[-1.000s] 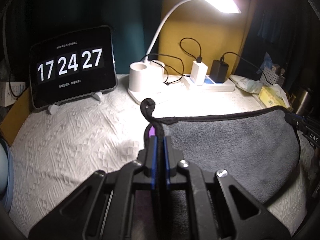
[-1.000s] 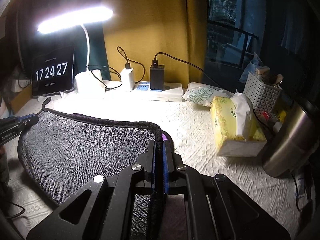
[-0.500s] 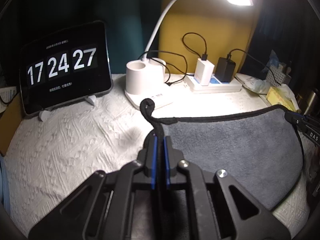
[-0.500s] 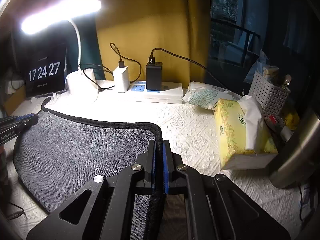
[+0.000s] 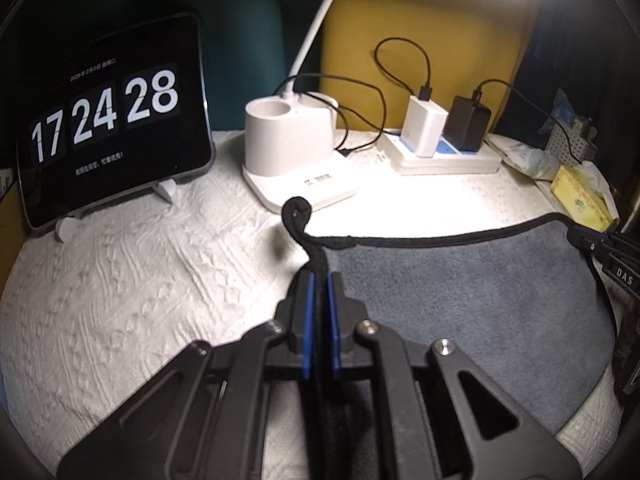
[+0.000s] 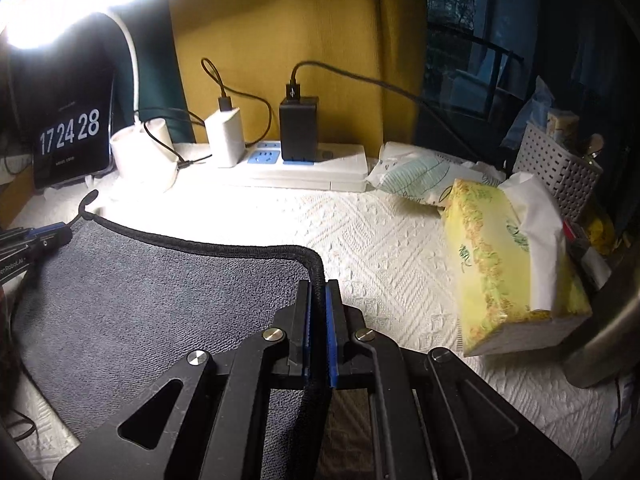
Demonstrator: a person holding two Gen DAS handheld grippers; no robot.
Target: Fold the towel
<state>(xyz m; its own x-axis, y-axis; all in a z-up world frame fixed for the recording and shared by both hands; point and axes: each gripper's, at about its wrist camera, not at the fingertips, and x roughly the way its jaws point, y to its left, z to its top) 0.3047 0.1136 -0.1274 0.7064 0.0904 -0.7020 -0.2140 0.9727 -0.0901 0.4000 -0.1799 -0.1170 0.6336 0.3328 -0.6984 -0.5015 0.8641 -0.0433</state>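
Observation:
A grey towel [image 5: 460, 284] with black edging is stretched between my two grippers over the white textured tablecloth [image 5: 140, 280]. My left gripper [image 5: 318, 280] is shut on the towel's left corner, where a black hanging loop [image 5: 297, 210] sticks up. My right gripper [image 6: 318, 286] is shut on the towel's [image 6: 160, 292] right corner. Each gripper shows at the edge of the other's view: the right one [image 5: 600, 246] and the left one [image 6: 36, 240]. The towel's near part is hidden behind the gripper bodies.
At the back stand a tablet clock [image 5: 112, 120], a white lamp base with cup [image 5: 288, 144] and a power strip with two chargers [image 5: 440, 152]. On the right are a yellow tissue box [image 6: 508, 264], a white basket [image 6: 560, 168] and a steel cup [image 6: 608, 336].
Both grippers have moved forward toward the back of the table, carrying the towel's edge with them. The lamp base and power strip look closer. The clock went from 27 to 28.

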